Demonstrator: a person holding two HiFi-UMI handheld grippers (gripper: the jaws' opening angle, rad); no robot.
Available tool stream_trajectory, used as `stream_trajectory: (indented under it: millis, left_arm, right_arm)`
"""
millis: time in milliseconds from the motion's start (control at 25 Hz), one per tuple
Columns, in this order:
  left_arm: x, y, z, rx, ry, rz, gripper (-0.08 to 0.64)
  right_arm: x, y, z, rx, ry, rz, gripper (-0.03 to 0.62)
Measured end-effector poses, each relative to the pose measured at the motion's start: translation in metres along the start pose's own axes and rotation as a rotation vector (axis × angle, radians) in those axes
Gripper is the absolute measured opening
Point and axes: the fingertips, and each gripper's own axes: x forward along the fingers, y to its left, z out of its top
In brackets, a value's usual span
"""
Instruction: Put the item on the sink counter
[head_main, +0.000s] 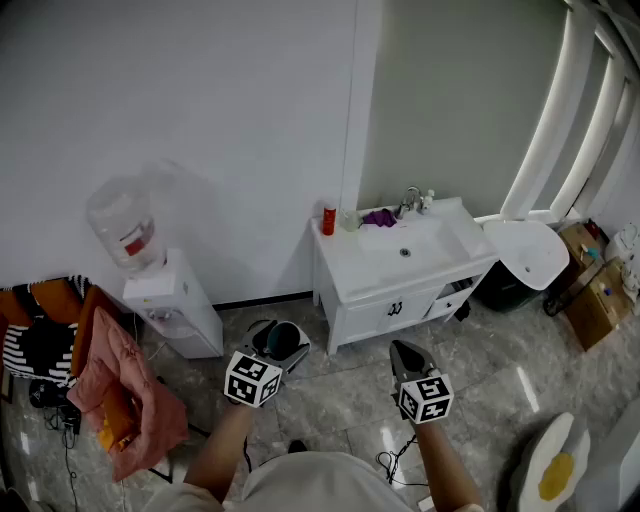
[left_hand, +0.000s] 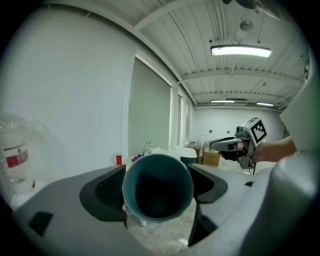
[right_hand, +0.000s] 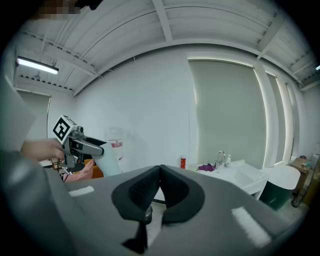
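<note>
Item, task object: a teal cup (head_main: 284, 338) is being held in the left gripper (left_hand: 158, 186), over the tiled floor (head_main: 350, 400) and well apart from the sink counter (head_main: 350, 278), on which it is not yet being set. The jaws are being kept wide apart because the cup's body fills the gap between them; the ribbed pads (left_hand: 111, 187) are being pressed against its two sides, and its open mouth is being turned back toward the gripper's camera, so the cup is being carried lying along the jaws, not upright. Item, right gripper (right_hand: 159, 187): the jaws are being held together with nothing between them, the gripper being carried level beside the left one, apparently in reserve as only one object is being moved. Item, sink counter: a white cabinet set against the wall, with a basin (head_main: 405, 245) sunk in its middle. A red bottle (head_main: 328, 221) is being kept at the back left corner, a purple cloth (head_main: 379, 217) along the back edge, and a faucet (head_main: 411, 200) just beside the cloth. The strip along the front edge and the left edge is being left bare, and is judged the likeliest landing place. Item, surroundings: a water dispenser (head_main: 175, 310) near the wall, and a pink garment (head_main: 125, 395).
</note>
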Motion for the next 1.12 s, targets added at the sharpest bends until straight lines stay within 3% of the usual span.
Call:
stream_trajectory:
  millis: [1120]
  left_arm:
    - [0.007,0.025,-0.011,0.003,0.004,-0.069,0.382]
  right_arm:
    - [0.025,0.014,-0.007,0.014,0.010,-0.065,0.011]
